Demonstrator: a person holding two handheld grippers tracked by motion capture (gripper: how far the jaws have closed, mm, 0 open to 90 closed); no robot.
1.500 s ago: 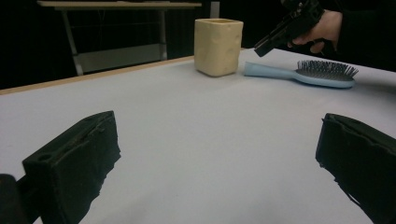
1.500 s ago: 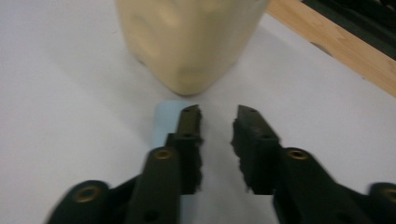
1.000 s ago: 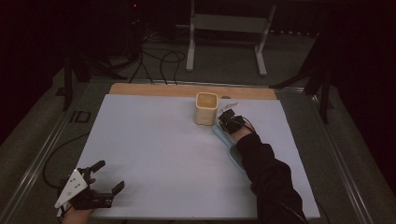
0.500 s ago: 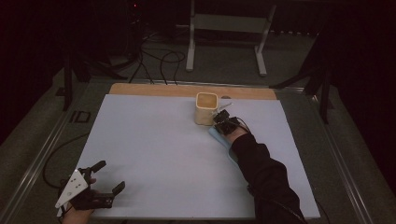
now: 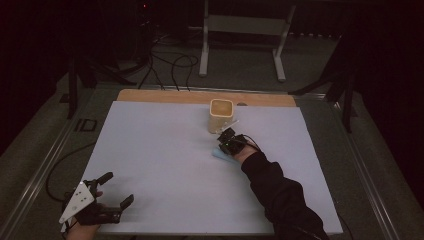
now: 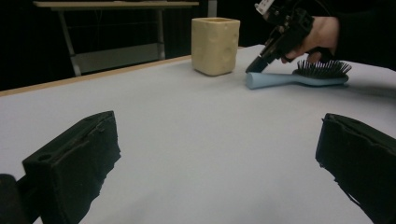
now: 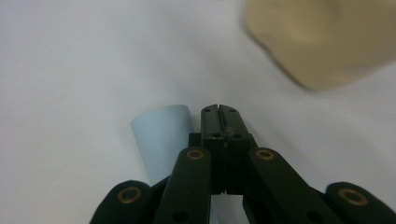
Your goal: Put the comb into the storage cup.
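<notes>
- Beside the beige cup, the blue hairbrush lies flat, handle end nearest it.
- Right gripper hovers over the handle, jaws together, empty: spread them before descending.
- Left gripper waits agape, well away from the cup.

A wooden table, covered by a pale grey-white sheet, is occupied by a beige square cup and a light-blue black-bristled hairbrush beside closed fingertips.
</notes>
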